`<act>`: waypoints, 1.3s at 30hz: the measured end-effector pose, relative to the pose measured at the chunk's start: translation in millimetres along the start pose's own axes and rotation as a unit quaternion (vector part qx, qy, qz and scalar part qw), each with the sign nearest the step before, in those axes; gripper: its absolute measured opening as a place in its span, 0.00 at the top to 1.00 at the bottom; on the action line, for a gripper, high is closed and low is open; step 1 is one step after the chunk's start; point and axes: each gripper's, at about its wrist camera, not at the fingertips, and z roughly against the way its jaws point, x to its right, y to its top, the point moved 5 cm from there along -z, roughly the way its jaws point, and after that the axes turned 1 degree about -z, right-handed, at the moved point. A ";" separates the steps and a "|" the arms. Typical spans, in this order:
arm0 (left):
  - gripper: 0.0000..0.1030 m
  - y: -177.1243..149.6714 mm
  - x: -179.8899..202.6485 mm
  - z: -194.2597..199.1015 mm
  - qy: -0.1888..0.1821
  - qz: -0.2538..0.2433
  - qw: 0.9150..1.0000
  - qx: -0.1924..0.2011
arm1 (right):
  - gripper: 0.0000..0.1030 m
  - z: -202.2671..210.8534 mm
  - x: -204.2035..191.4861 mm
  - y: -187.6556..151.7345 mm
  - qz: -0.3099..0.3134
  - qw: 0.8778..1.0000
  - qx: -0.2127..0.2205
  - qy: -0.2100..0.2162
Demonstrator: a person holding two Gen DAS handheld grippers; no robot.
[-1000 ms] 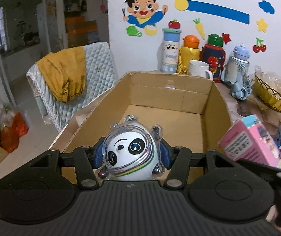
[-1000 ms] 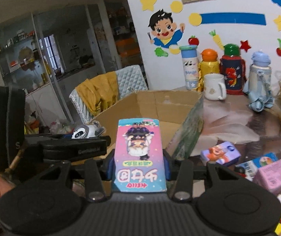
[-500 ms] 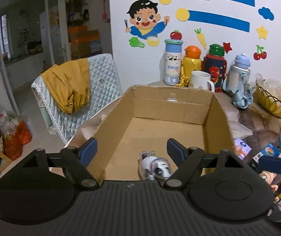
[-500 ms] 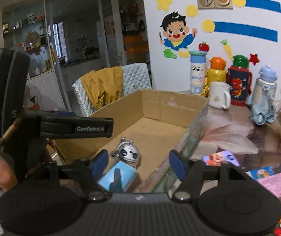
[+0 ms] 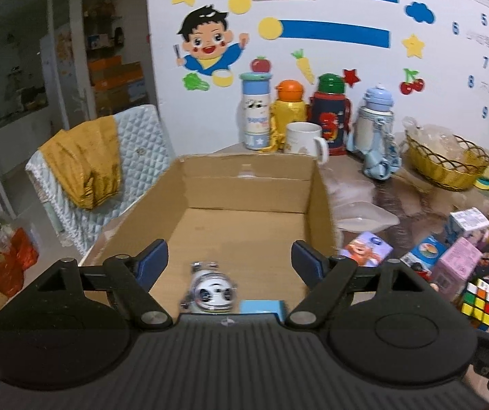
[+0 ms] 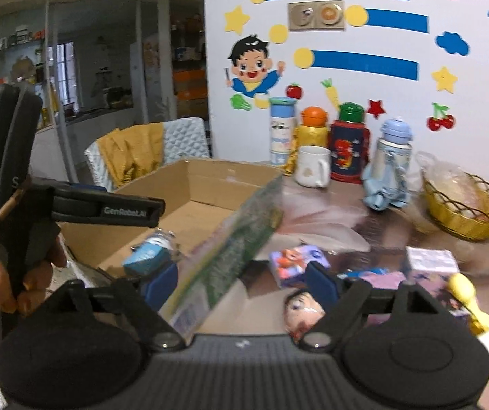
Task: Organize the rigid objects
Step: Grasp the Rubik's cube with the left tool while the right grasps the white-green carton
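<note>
Tongs, left (image 5: 229, 256) and right (image 6: 241, 278), just spread wide, gripping nothing.

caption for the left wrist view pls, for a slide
Open left claw above the cardboard box, where a panda toy and a blue box lie.

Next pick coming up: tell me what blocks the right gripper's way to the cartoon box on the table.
The right gripper, jaws open and empty after just opening, has the cardboard box wall's near end partly across its path to the cartoon box.

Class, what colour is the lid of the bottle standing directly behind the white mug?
Orange. The bottle itself is yellow; the left wrist view shows it best, behind the white mug.
</note>
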 end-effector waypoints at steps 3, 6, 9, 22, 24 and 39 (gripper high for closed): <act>0.04 0.0 12.9 1.8 -0.011 -0.011 1.000 0.000 | 0.19 9.5 9.4 -4.3 -0.004 1.000 0.002 -0.013; 0.04 0.0 23.5 4.0 -0.020 -0.019 1.000 0.002 | 0.17 17.6 18.2 -8.2 -0.007 1.000 0.005 -0.024; 0.03 0.1 33.5 5.5 -0.027 -0.026 0.999 0.003 | 0.16 25.7 29.3 -11.7 -0.017 0.999 0.009 -0.032; 0.03 -3.0 69.8 7.8 -0.057 -0.059 0.997 0.003 | 0.12 44.2 64.5 -21.9 -0.044 0.996 0.023 -0.069; 0.03 -3.6 74.7 8.5 -0.062 -0.063 0.996 0.003 | 0.12 45.0 70.1 -23.0 -0.051 0.996 0.022 -0.072; 0.02 -6.9 102.1 4.5 -0.099 -0.084 0.992 -0.007 | 0.10 54.9 118.3 -42.6 -0.086 0.989 0.007 -0.120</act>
